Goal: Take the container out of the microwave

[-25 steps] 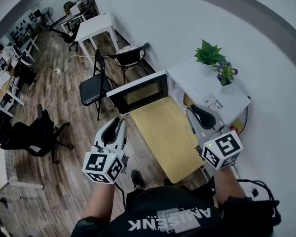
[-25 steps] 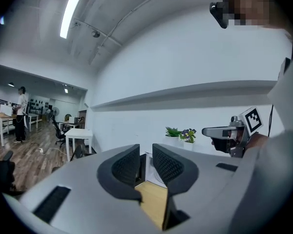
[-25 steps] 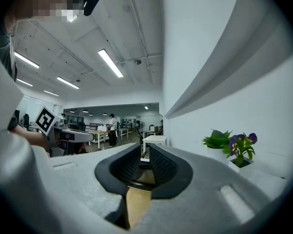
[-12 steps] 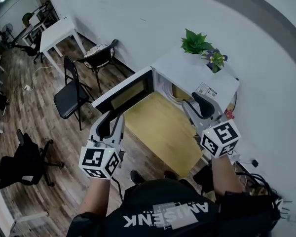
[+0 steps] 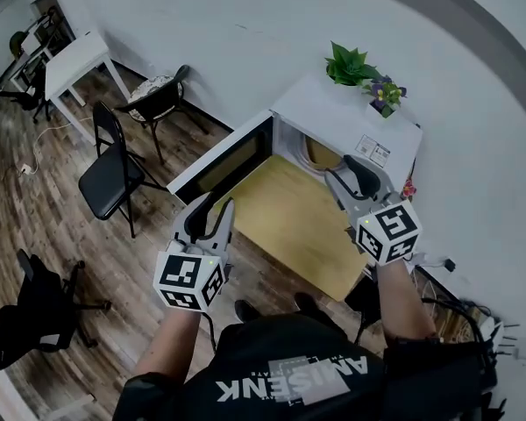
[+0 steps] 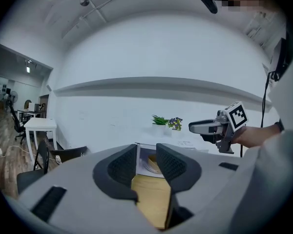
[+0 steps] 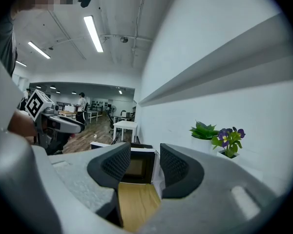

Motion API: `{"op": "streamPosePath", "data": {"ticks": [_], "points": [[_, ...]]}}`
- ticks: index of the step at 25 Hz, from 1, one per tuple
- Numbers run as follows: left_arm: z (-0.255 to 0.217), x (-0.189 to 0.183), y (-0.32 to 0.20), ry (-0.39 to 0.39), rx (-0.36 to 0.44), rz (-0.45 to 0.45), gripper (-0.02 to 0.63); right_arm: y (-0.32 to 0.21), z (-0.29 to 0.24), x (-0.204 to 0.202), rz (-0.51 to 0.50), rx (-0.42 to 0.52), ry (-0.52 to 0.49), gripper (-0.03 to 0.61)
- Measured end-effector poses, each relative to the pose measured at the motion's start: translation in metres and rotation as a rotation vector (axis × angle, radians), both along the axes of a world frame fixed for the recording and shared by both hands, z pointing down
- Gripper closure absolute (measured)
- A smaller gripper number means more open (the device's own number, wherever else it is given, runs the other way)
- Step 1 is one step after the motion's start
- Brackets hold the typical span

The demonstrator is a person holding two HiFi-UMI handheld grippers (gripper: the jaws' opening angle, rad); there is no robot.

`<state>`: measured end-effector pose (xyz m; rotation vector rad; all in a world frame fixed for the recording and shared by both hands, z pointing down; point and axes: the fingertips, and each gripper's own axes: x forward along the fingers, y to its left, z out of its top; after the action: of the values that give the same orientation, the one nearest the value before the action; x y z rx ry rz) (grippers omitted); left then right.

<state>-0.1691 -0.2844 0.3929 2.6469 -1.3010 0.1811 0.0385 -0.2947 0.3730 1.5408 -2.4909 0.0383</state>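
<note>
The left gripper (image 6: 146, 161) holds its jaws wide apart and empty; the right gripper (image 7: 140, 161) has its jaws opening, with nothing between them. The container (image 6: 150, 164) sits inside the open microwave (image 5: 355, 121), straight ahead through the left jaws' gap and well short of either pair. The approach probably goes best with both pairs kept spread and level past the door (image 5: 232, 160), closing only once the rim lies between the pads.

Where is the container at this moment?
In the head view the container sits inside the open microwave, right of its swung-open door, beneath the potted plants on top.
</note>
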Motion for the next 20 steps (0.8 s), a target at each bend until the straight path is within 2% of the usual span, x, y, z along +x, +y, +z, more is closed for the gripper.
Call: {"op": "streamPosePath", "data": {"ticks": [8,14,20], "points": [[0.021,-0.012,-0.006,0.011,-0.048,0.034,0.499,-0.021,0.049,-0.007,0.021,-0.061,0.103,0.407],[0.032,-0.004,-0.005,-0.01,-0.081,-0.018,0.499,-0.049,0.1,0.009,0.002,-0.105,0.229,0.407],[0.044,0.003,-0.002,-0.012,-0.119,-0.081,0.499,-0.071,0.146,0.018,-0.038,-0.161,0.293,0.407]]}}
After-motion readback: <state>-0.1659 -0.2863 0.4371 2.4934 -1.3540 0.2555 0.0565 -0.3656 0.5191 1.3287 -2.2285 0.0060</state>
